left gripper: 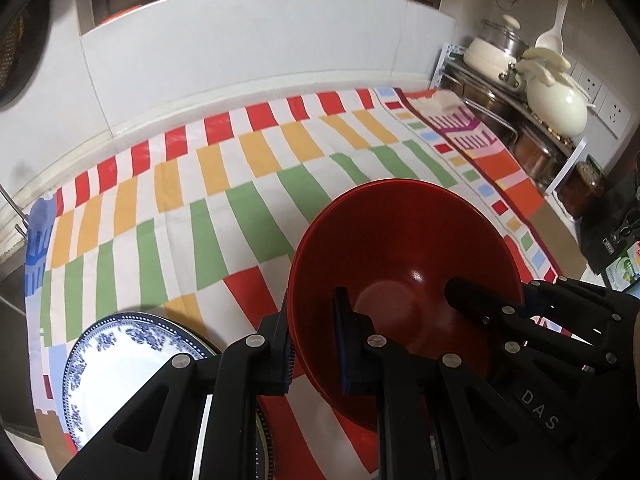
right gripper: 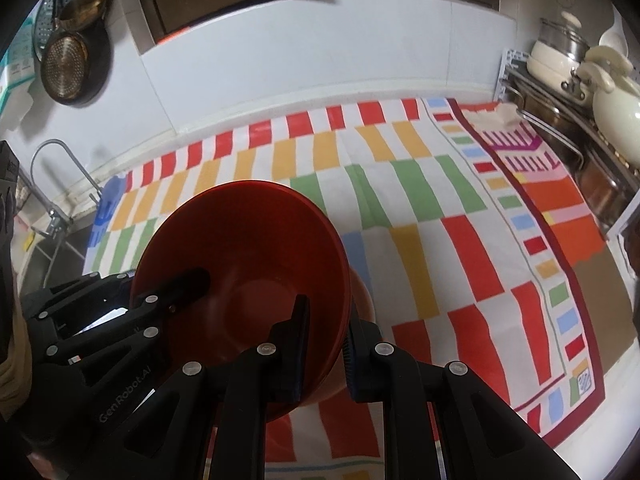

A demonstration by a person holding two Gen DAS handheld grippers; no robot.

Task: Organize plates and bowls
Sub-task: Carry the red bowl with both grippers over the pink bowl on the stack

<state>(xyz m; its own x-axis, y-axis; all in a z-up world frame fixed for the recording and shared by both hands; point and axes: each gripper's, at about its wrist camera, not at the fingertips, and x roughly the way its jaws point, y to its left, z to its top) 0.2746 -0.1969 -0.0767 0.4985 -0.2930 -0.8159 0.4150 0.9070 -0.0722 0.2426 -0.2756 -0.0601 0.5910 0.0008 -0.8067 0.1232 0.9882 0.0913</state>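
A red bowl (left gripper: 400, 248), apparently several nested together by the layered rim, hangs tilted above the striped cloth (left gripper: 208, 216). My left gripper (left gripper: 316, 344) is shut on its left rim, one pad inside the wall and one outside. My right gripper (left gripper: 508, 292) is shut on the opposite rim. In the right wrist view the same red bowl (right gripper: 248, 232) has the right gripper (right gripper: 326, 348) clamped on its right wall and the left gripper (right gripper: 136, 284) on its left edge. A blue-and-white plate (left gripper: 116, 364) lies on the cloth at lower left, partly hidden by my left gripper.
A metal rack (left gripper: 532, 128) with cream pots (left gripper: 556, 104) stands at the counter's right end, with a black appliance (left gripper: 612, 232) nearer. A faucet (right gripper: 64, 168) and sink are at the left. Pans (right gripper: 68, 64) hang on the wall. The tiled wall (left gripper: 240, 56) borders the back.
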